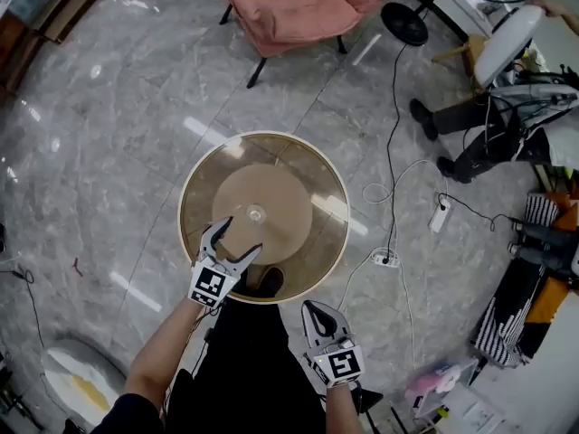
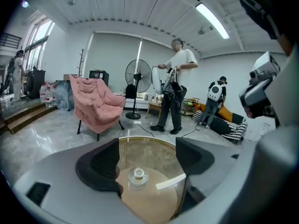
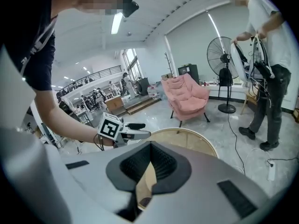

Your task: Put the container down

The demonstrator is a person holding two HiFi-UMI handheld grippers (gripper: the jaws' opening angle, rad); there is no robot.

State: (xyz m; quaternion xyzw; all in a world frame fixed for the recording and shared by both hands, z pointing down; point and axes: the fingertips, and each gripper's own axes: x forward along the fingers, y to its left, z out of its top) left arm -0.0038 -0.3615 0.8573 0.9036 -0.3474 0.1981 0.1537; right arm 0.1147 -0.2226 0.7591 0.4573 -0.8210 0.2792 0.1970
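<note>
My left gripper (image 1: pixel 242 235) holds its jaws wide and empty over the round glass table (image 1: pixel 312 165) at mid-frame. The small clear container (image 1: pixel 256 213) sits just ahead of them (untouched). My forearm (image 1: pixel 163 351) reaches up from lower left. My right gripper (image 1: pixel 314 309), jaws pressed together, hangs below the table's rim.

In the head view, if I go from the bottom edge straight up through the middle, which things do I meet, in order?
In order: right gripper → left gripper → small clear lidded container → pink armchair.

Open studio hall: marble floor (image 1: pixel 109 152), pedestal fan (image 2: pixel 137 73), pink armchair (image 1: pixel 298 7), trailing cables (image 1: pixel 392 143).
</note>
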